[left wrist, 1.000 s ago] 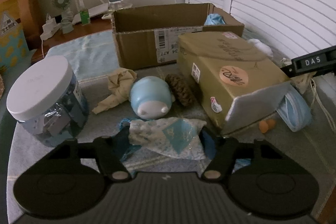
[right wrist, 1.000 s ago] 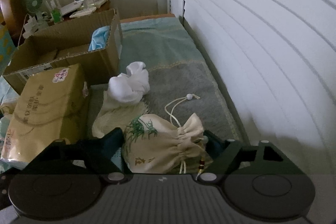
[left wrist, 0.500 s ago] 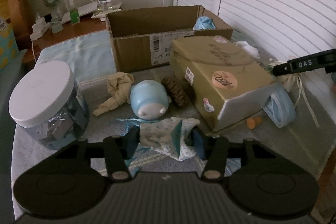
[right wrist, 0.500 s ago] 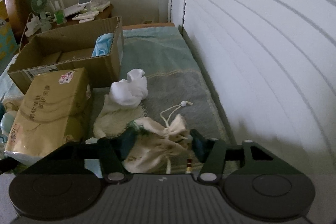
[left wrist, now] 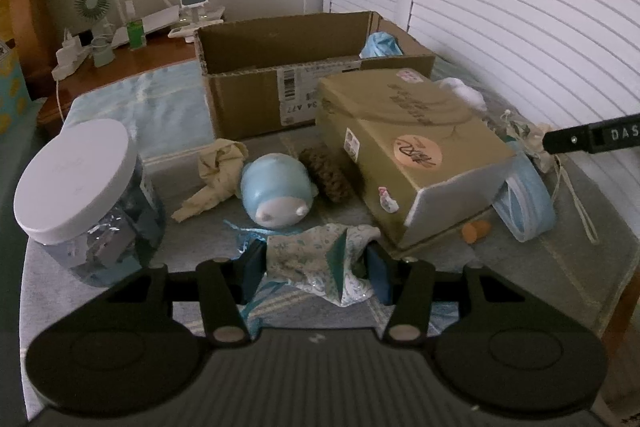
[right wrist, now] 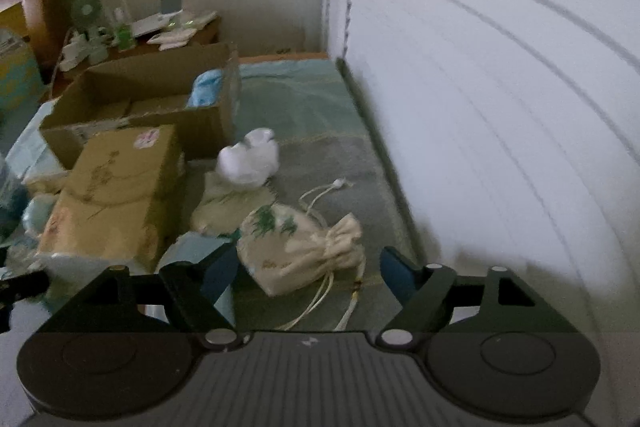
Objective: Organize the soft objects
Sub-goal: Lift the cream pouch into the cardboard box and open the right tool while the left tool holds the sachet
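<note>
My left gripper is shut on a crumpled blue-and-white patterned cloth, low over the grey blanket. In front of it lie a light blue plush toy, a beige rag and a brown fuzzy piece. In the right wrist view my right gripper has its jaws opening wide. A cream drawstring pouch with green bamboo print lies on the blanket between them, untouched by the pads. Behind it are a white bundled cloth and a cream cloth.
An open cardboard box stands at the back with a blue item inside. A gold tissue pack lies mid-bed, a blue mask at its right. A white-lidded jar stands left. White slatted doors bound the right.
The left jaws closed onto the patterned cloth and stayed pinched on it. The right jaws squeezed the pouch, then spread again; the pouch lies loose and the right gripper has drawn back and up.
</note>
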A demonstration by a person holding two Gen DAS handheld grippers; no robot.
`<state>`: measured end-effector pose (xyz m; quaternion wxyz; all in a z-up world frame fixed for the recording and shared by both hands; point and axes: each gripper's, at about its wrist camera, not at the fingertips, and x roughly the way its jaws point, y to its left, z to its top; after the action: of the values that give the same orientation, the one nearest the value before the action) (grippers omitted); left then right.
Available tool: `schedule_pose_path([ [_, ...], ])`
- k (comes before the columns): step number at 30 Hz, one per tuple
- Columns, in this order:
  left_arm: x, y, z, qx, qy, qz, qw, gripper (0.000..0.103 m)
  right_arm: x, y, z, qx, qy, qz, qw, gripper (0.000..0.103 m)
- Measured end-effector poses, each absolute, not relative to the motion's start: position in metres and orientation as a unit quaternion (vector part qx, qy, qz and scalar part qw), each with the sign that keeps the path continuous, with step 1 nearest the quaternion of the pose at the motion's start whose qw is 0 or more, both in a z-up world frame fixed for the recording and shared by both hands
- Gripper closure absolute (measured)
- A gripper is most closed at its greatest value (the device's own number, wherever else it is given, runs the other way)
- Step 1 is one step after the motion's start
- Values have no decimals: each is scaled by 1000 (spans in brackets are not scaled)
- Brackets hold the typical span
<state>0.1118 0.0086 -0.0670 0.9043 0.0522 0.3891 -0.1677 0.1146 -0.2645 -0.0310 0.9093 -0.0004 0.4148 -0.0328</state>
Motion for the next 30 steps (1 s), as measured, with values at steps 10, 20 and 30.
schedule_pose_path([
  [10,115,7,-72,45,394,-167,903,50,151,-268,-57,88,457,-28,884,17],
  [20,119,6,-74,46,396,-172,901,50,172,-258,-67,52,453,-55,888,32],
  [30,115,9,-63,61,398,-195,894,62,155,-259,-39,31,420,-50,906,35],
])
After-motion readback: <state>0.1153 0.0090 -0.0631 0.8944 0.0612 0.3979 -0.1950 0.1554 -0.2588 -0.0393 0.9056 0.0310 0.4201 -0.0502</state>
